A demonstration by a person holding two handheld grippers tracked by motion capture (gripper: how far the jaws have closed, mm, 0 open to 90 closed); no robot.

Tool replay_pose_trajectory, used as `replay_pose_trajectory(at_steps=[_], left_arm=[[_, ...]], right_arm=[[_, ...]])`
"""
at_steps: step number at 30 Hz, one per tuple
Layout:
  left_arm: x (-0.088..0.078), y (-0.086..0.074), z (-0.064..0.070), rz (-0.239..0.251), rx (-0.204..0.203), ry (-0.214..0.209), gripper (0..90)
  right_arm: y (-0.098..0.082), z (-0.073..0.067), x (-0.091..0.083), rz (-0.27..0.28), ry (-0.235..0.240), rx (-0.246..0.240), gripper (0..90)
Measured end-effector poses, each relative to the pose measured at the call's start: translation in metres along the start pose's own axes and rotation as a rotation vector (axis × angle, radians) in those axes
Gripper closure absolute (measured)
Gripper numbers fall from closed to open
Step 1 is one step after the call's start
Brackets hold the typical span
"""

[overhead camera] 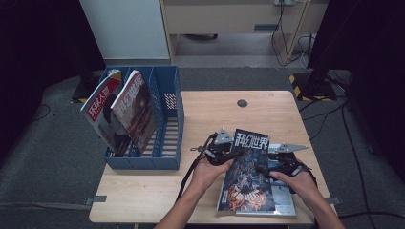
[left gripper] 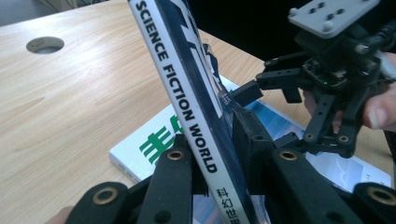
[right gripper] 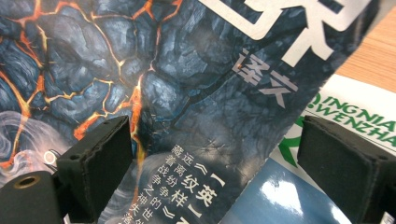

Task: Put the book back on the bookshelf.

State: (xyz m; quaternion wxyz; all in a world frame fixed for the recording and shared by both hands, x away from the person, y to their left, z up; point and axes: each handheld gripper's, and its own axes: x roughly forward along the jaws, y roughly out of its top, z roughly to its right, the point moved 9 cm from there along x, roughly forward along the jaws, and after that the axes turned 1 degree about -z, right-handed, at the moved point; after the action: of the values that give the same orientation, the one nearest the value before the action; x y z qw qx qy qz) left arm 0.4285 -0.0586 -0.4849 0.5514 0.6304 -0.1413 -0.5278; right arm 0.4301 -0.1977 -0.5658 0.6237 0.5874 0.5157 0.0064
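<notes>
- Science fiction magazine (overhead camera: pixel 248 167): dark cover with cracked rock and orange lava, white Chinese title at its top. It sits at about 5 o'clock on the table (overhead camera: pixel 143 191), its spine edge lifted off the magazine below. In the left gripper view the spine (left gripper: pixel 187 88) reads "SCIENCE FICTION WORLD"; its lower characters are cut off by the frame edge.
- Left gripper (overhead camera: pixel 224 150): at about 9 o'clock of the dark magazine, jaws narrowed and pressing on the spine edge from both sides. The pads' contact is partly hidden behind the spine in the left gripper view.
- Right gripper (overhead camera: pixel 272 167): at about 3 o'clock of the same magazine, jaws spread wide. In the right gripper view the two black pads (right gripper: pixel 100 158) stand well apart in front of the cover; whether either pad touches it cannot be told.
- White and blue magazine (overhead camera: pixel 282 202): lies flat under the dark one, mostly covered; green letters show, the title cut off.
- Blue file rack (overhead camera: pixel 169 119): at about 9 o'clock on the table, holding two leaning magazines (overhead camera: pixel 122 112); their lower ends are hidden by the rack's front wall.
- Round cable hole (overhead camera: pixel 242 103): at 12 o'clock near the table's far edge.
- Surroundings: dark and hard to make out.
</notes>
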Motion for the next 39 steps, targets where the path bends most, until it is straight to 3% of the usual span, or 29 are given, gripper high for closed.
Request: replay_pose_trajectory(at_steps=[10, 21, 26, 32, 35, 39], left_arm=[[-0.001, 0.005, 0.004, 0.007, 0.031, -0.016, 77.1], [-0.004, 0.01, 0.008, 0.015, 0.053, -0.032, 77.9], [-0.007, 0.012, 0.007, 0.028, 0.052, -0.035, 78.4], [-0.016, 0.019, 0.003, 0.066, 0.056, -0.022, 80.2], [-0.02, 0.025, 0.001, 0.077, 0.067, -0.008, 81.6], [-0.025, 0.029, -0.003, 0.086, 0.077, 0.01, 82.1]], right_arm=[[0.005, 0.004, 0.006, 0.021, 0.069, 0.006, 7.5], [0.007, 0.004, 0.01, 0.032, 0.138, 0.054, 4.2], [0.012, -0.001, 0.007, 0.067, 0.161, 0.036, 14.1], [0.023, 0.0, -0.006, 0.114, 0.133, 0.035, 28.3], [0.032, 0.001, -0.013, 0.13, 0.086, -0.008, 36.0], [0.038, 0.001, -0.019, 0.146, 0.063, -0.025, 46.2]])
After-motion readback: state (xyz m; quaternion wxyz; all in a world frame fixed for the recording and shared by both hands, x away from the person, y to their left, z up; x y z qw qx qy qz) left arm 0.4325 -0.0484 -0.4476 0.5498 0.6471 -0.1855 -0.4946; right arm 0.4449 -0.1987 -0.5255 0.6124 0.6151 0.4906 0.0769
